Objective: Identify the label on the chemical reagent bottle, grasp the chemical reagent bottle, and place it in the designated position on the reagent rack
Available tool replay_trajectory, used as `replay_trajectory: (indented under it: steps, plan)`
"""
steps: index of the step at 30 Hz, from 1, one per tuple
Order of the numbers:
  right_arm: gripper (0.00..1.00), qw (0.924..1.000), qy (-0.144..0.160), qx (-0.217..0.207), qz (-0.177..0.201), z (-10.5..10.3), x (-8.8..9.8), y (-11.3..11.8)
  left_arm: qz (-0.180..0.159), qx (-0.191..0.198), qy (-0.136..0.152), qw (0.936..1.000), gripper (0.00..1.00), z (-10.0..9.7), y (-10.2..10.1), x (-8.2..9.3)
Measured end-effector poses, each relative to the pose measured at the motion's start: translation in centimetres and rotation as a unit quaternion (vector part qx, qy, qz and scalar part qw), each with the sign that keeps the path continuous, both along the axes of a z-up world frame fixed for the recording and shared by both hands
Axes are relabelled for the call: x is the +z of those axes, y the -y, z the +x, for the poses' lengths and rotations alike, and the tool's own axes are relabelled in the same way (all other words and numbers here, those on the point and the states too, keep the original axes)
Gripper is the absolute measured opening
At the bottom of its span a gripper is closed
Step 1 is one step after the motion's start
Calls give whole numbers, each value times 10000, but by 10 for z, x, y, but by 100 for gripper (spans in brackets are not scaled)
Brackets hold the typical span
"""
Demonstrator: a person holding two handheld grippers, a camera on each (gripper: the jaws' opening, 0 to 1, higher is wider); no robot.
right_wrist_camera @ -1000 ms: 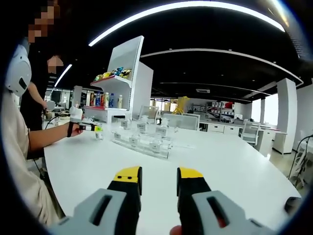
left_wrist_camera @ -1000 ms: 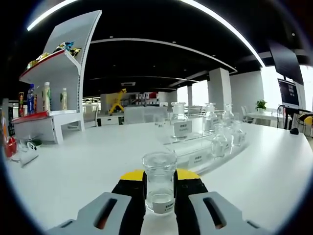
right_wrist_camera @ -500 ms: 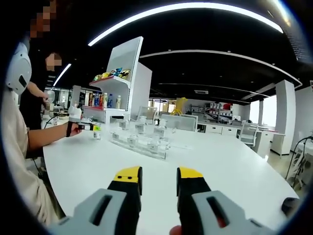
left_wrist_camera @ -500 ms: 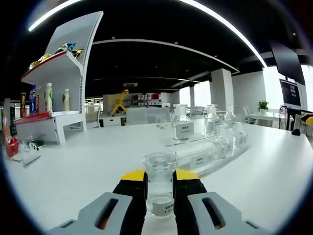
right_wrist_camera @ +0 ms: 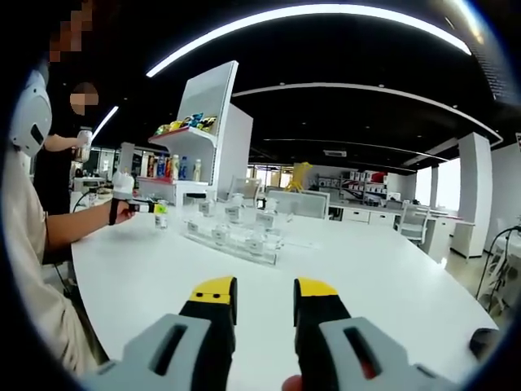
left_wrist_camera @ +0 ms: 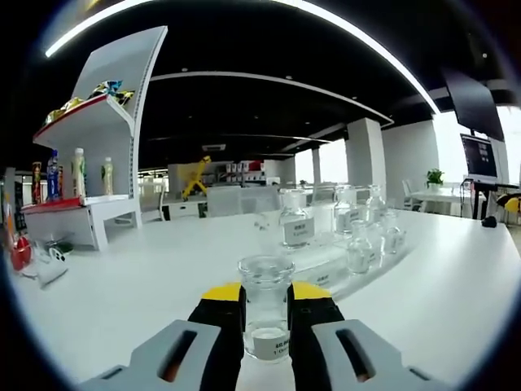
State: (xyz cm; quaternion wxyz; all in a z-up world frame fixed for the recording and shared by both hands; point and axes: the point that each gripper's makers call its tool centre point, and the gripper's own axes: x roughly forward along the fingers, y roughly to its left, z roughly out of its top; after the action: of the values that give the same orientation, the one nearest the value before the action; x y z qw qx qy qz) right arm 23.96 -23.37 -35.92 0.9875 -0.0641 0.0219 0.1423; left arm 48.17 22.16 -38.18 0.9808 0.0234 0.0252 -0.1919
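White table (left_wrist_camera: 122, 285) is taking up most of both views, with the display shelf (left_wrist_camera: 102, 122) of drinks and snacks standing at its far side. Clear plastic rack (left_wrist_camera: 342, 261) with several small glass bottles is sitting well ahead of the left gripper (left_wrist_camera: 265, 303); compared with a second ago it is sliding slightly left and sitting a bit lower and smaller in the left gripper view, so the camera is shifting, probably lifting or pulling back a little, not the rack moving. Left gripper is staying clamped on the small glass bottle (left_wrist_camera: 265, 305), yellow-tipped jaws pressing both sides, white label facing the camera low on the bottle, text too small to read. In the right gripper view the left gripper (right_wrist_camera: 134, 208) is showing far off at the end of the person's sleeve, and the bottle there is appearing to sit just above the table, though it's hard to be sure. Right gripper (right_wrist_camera: 264, 305) is idling over bare table, jaws parted a little, nothing between them, view barely changing. Judging from this, the grasp is done and the carry toward the rack is just beginning; the bottle is not yet near its slot.
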Motion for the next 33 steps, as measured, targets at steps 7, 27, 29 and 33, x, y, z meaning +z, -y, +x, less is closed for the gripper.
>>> replay_trajectory:
  steps: [7,27,29,33]
  plan:
    - [27,9999,-3,116,-7,1,-1,-9,-16,-8,11,10000,19,5,-3,4]
    - [27,9998,-42,207,10,2,-3,-16,-133,-172,207,9995,19,-3,13,32]
    - [27,9998,-48,212,4,2,-4,-17,-152,-197,213,9995,19,-3,15,34]
    - [27,9997,-59,217,13,2,-5,-18,-110,-259,263,9993,19,-1,21,41]
